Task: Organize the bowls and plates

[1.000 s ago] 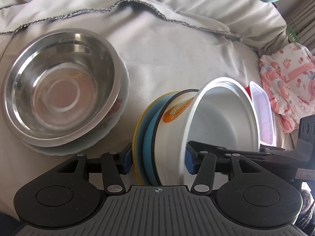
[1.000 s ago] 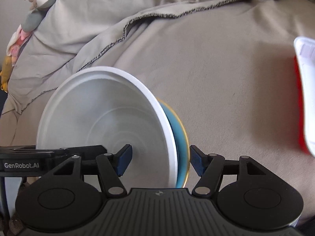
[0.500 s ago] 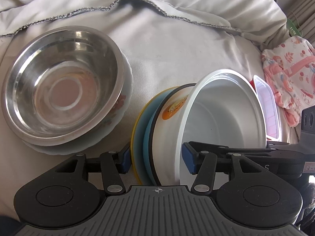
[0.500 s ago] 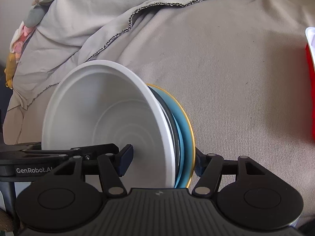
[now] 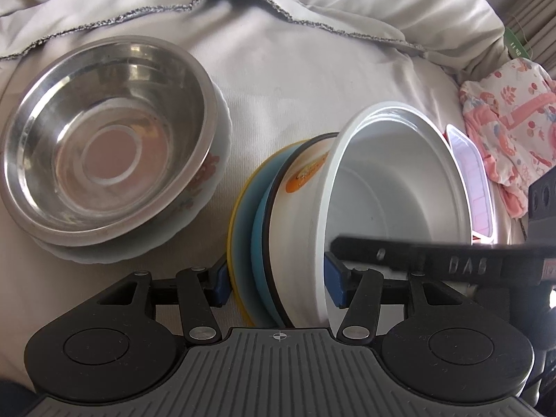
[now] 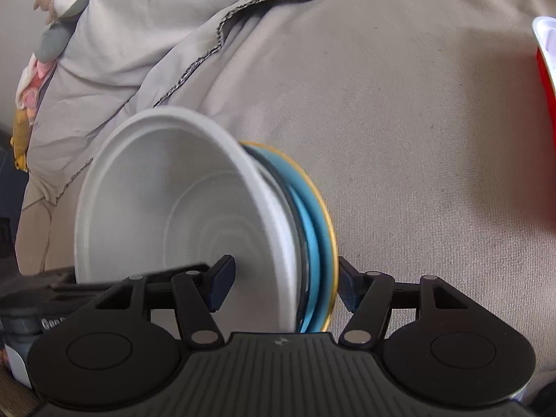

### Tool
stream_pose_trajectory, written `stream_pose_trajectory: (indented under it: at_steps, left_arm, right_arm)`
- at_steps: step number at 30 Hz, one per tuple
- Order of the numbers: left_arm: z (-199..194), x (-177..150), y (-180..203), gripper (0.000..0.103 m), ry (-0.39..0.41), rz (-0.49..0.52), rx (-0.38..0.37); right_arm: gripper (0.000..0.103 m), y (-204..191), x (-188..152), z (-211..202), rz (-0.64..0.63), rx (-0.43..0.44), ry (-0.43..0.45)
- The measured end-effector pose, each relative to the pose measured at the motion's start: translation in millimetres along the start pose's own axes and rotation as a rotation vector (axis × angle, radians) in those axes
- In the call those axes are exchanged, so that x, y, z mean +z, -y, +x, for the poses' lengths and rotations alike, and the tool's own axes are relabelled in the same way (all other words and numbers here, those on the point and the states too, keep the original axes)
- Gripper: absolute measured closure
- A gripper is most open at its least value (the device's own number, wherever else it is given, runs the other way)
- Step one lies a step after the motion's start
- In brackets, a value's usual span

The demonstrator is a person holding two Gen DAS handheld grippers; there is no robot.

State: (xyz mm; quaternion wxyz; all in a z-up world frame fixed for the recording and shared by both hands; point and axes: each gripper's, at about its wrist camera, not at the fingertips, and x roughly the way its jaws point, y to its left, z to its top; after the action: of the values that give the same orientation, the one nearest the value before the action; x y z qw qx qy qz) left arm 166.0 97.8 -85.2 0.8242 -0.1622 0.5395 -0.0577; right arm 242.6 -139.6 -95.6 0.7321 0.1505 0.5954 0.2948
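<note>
Our left gripper (image 5: 276, 283) is clamped on a stack of dishes tipped on edge: one blue pad presses the yellow-rimmed plate (image 5: 238, 222) at the back, the other sits inside the white bowl (image 5: 392, 205) at the front. Our right gripper (image 6: 283, 286) bites the same stack from the other side, about half open, one pad inside the white bowl, the other against the yellow rim; the picture there is blurred, so we cannot tell how firmly it presses.

Largest first, everything lies on the grey bedsheet (image 5: 295, 80), rumpled with a stitched hem. On it, left of the stack and apart from it, the steel bowl (image 5: 104, 139) sits upright on a flowered white plate (image 5: 208, 173). Within the held stack, behind the white bowl, we see an orange-printed bowl (image 5: 305, 180) and a blue plate (image 5: 259, 229). Beside the stack lies a red-and-white tray (image 5: 476, 187), then a pink patterned cloth (image 5: 514, 139).
</note>
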Motion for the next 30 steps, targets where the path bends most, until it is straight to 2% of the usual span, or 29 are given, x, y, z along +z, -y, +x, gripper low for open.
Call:
stream_pose_trajectory:
  at_steps: [4,9,13,18,22,30]
  left_arm:
    - [0.0,-0.1,-2.3,0.046,-0.001,-0.003,-0.01]
    - [1.4,0.4,-5.0,0.046,-0.003,-0.011,-0.019]
    - [1.4,0.5,-3.9,0.045,-0.004,-0.01,-0.018]
    - [1.4,0.4,-3.8,0.045,-0.007,-0.006,-0.017]
    - [0.4,-0.4,-3.3,0.045,-0.005,-0.003,-0.025]
    - [-2.0,-4.5,-19.3,0.045,-0.018,-0.066,-0.111]
  right_arm:
    - [0.04,-1.4,3.5,-13.8,-0.011,-0.037,0.094]
    - [0.04,1.4,12.7,-22.9,0.011,-0.086,0.163]
    - [0.04,9.9,16.1,-15.9,0.038,-0.083,0.137]
    - [0.04,9.0,9.8,-15.4,0.01,-0.084,0.11]
    - [0.041,8.2,0.5,-12.4,-0.009,-0.035,0.029]
    - [0.041,-4.4,-10.1,1.4,-0.018,0.017,-0.046]
